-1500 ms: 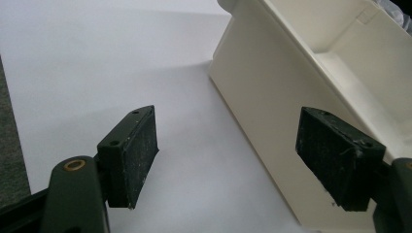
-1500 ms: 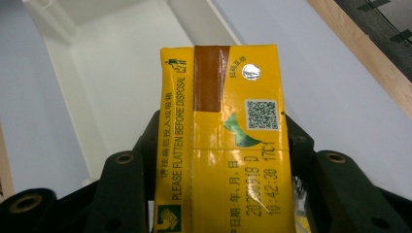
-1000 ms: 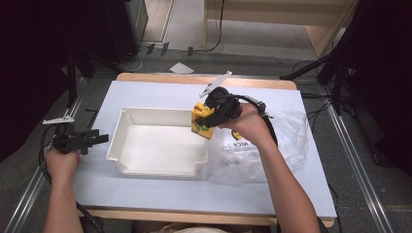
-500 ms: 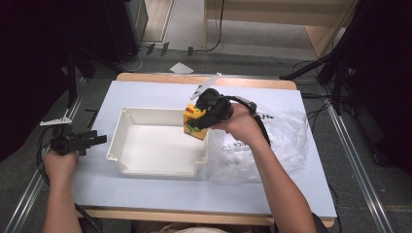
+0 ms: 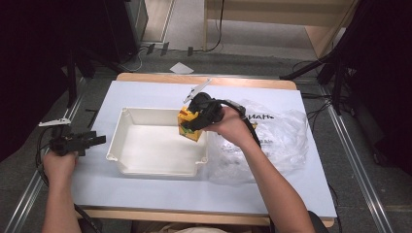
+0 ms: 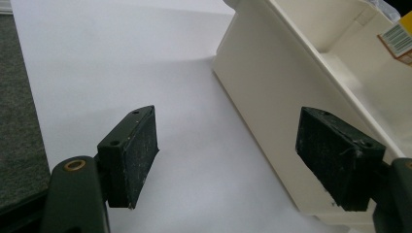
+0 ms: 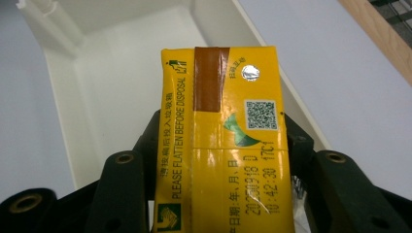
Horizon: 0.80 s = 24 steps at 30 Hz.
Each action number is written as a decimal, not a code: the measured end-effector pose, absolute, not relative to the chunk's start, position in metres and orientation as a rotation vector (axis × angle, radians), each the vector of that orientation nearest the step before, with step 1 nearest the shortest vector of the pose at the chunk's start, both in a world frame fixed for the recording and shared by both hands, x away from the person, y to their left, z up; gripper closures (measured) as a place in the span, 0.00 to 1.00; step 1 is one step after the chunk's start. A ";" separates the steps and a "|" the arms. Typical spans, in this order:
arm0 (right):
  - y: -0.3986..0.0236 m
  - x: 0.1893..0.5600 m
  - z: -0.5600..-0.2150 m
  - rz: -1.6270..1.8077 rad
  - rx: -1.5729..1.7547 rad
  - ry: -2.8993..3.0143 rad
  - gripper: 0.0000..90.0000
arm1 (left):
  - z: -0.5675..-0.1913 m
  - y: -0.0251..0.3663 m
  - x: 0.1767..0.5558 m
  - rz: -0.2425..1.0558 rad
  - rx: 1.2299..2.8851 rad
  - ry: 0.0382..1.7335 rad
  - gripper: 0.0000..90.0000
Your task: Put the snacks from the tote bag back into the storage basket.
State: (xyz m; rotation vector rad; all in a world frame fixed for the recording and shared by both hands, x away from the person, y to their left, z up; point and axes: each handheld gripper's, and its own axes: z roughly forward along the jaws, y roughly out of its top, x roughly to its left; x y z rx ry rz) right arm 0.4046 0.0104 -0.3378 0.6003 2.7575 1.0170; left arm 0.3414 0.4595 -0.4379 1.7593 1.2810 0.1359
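Observation:
A yellow drink carton [image 5: 189,125] [image 7: 221,141] hangs over the right rim of the white bin [image 5: 145,145], with my right gripper [image 5: 194,120] [image 7: 218,160] shut on its two sides. In the right gripper view the carton's top, with its foil spot and brown strip, points into the bin [image 7: 121,73]. My left gripper [image 5: 90,141] [image 6: 228,160] rests at the table's left edge, open with nothing between its pads, beside the bin's outer wall [image 6: 262,107].
A crumpled clear plastic bag [image 5: 277,136] lies on the white table sheet [image 5: 145,194] right of the bin, under my right forearm. The wooden table edge [image 5: 204,80] runs along the back. Black stands and cables flank the table.
My right gripper has carried the carton leftward and lower, from the bag side to above the bin's right rim. The left gripper has stayed put.

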 end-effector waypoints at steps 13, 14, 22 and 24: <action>0.024 0.410 -0.361 0.955 0.616 2.796 0.58 | -0.439 0.461 0.341 0.131 1.756 1.281 0.27; 0.024 0.411 -0.362 0.950 0.621 2.800 0.58 | -0.439 0.461 0.340 0.130 1.755 1.281 0.27; 0.025 0.418 -0.371 0.928 0.666 2.801 0.58 | -0.440 0.461 0.341 0.130 1.762 1.283 0.27; 0.025 0.420 -0.374 0.920 0.672 2.796 0.58 | -0.440 0.461 0.340 0.130 1.756 1.285 0.27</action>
